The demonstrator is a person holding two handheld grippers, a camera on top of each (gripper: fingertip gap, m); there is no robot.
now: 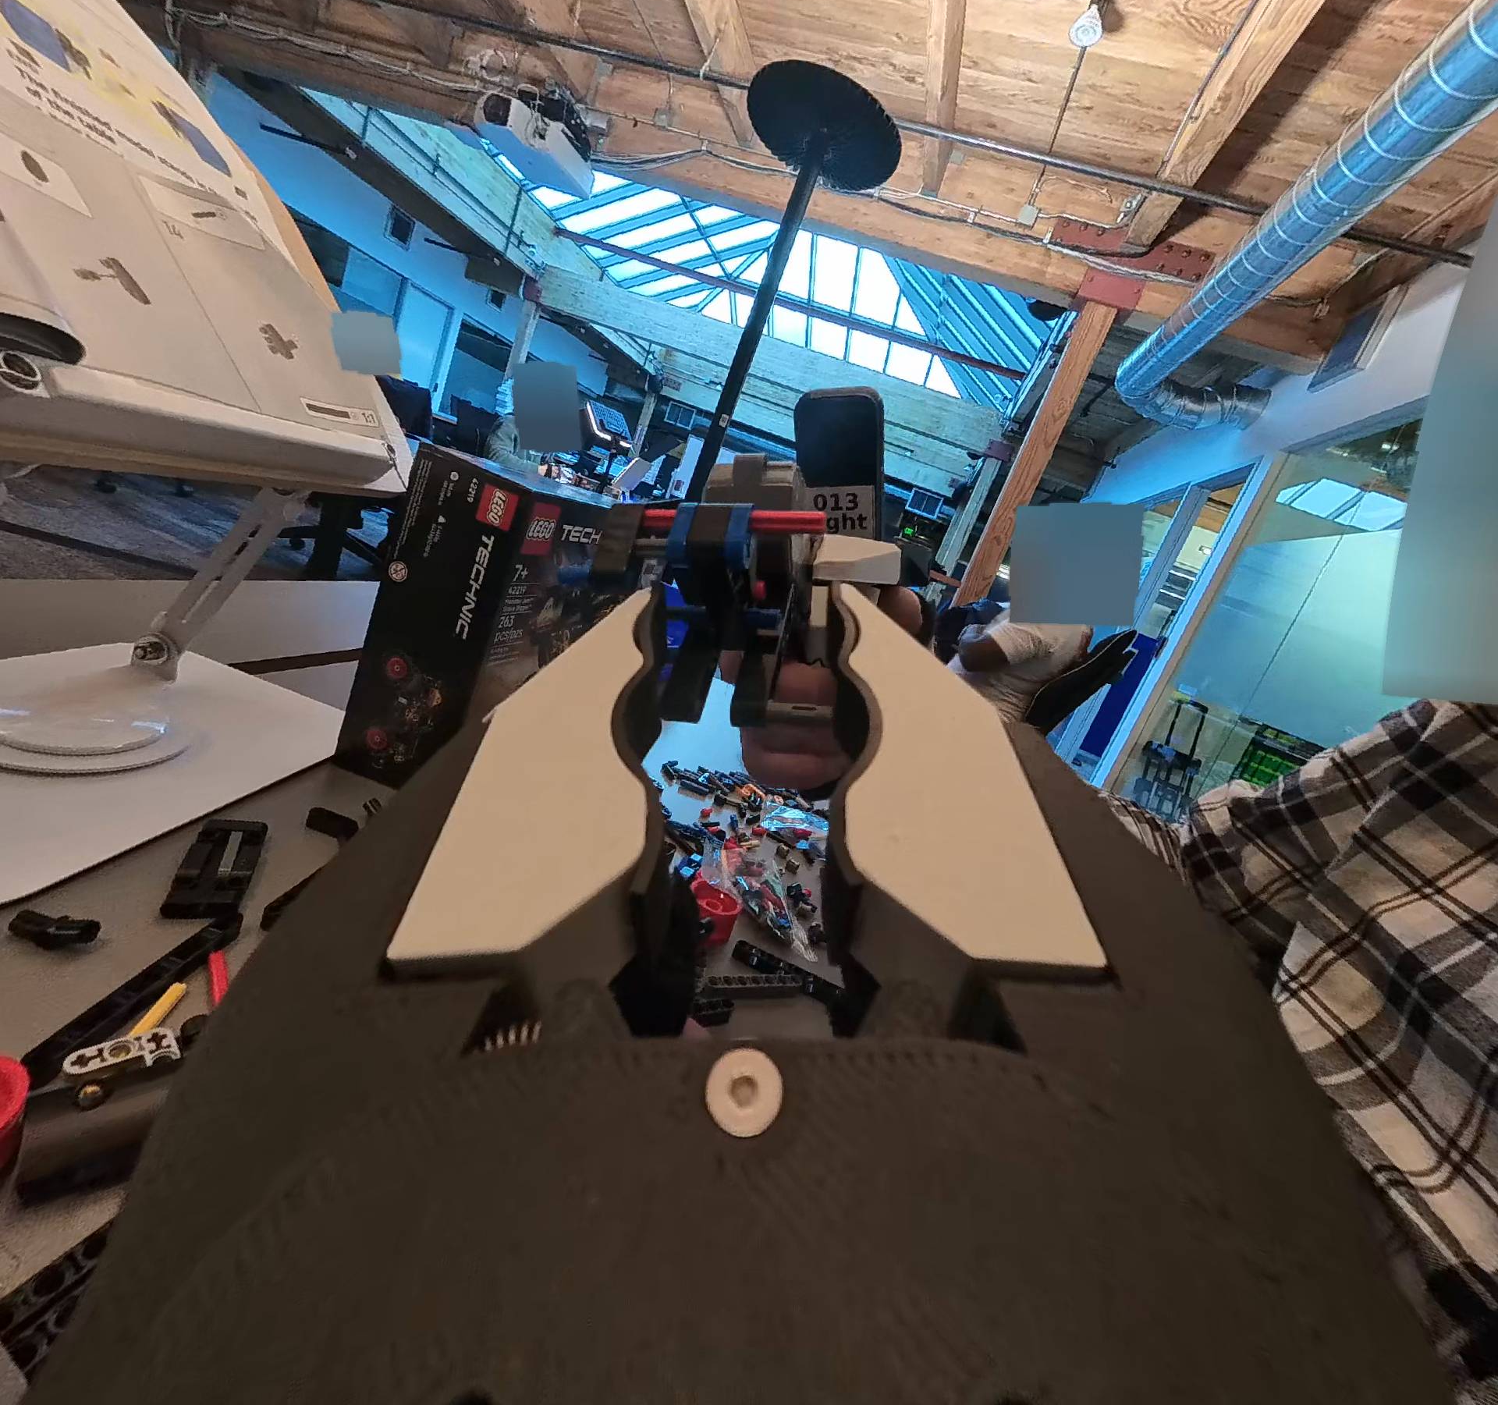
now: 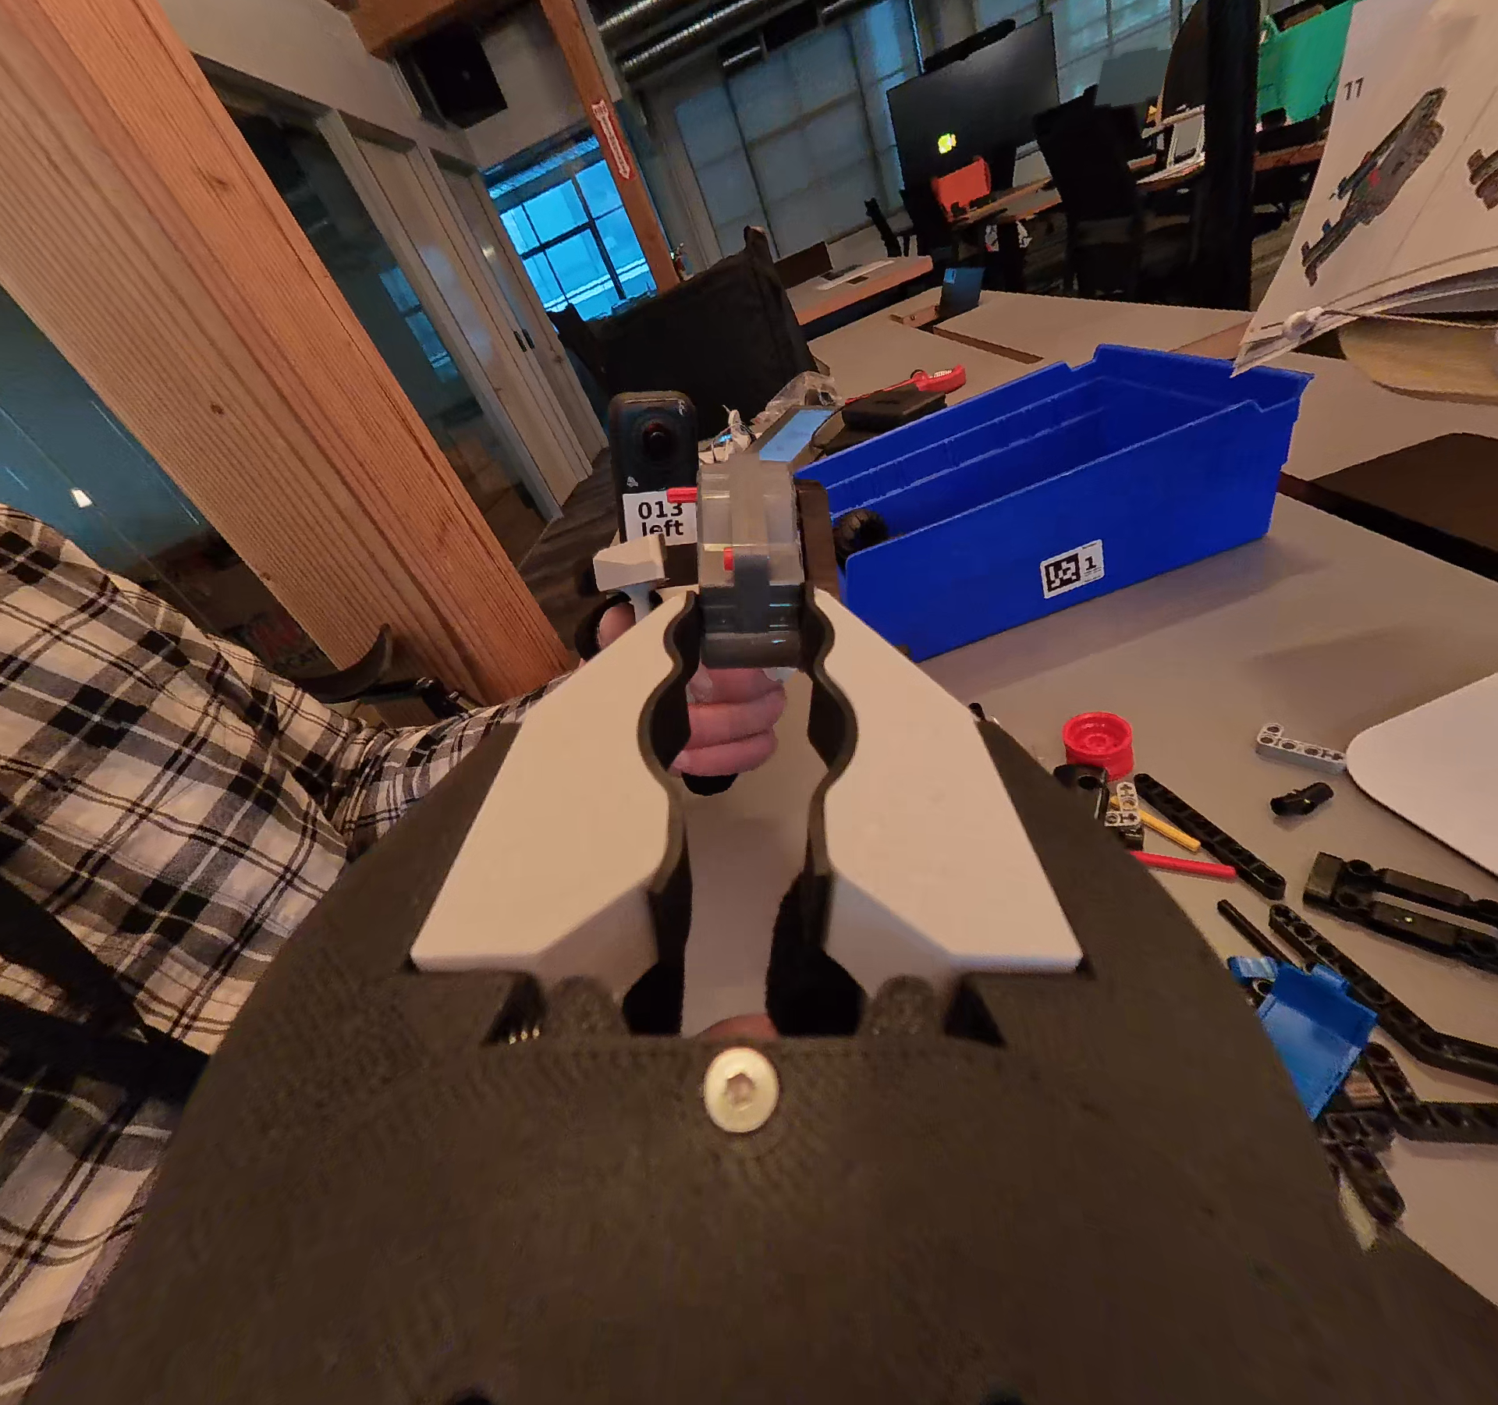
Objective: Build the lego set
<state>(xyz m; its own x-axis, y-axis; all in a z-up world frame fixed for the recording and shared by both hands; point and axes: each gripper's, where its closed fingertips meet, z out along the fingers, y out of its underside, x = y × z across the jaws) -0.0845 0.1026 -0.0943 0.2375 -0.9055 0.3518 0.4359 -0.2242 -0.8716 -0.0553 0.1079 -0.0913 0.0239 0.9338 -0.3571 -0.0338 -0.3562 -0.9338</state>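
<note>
A small lego assembly (image 1: 713, 555) of black, blue and grey parts with a red axle across its top is held in the air between both grippers. My left gripper (image 1: 742, 594) is shut on its black lower part. My right gripper (image 2: 751, 601) is shut on its grey and clear end (image 2: 746, 555). The two grippers face each other tip to tip. The right gripper's white finger (image 1: 859, 560) shows behind the assembly in the left wrist view. The left gripper's white finger (image 2: 632, 560) shows in the right wrist view.
A lego box (image 1: 454, 620) stands behind a pile of loose pieces and bags (image 1: 754, 823). An instruction booklet (image 1: 162, 231) sits on a white stand. A blue bin (image 2: 1054, 491), a red wheel hub (image 2: 1096, 742), black beams (image 2: 1394, 904) and a blue panel (image 2: 1305, 1026) lie on the table. Left and right tips are no more than a few centimetres apart. The red wheel hub (image 2: 1096, 742) sits 20 cm or so from the ends of my left fingers.
</note>
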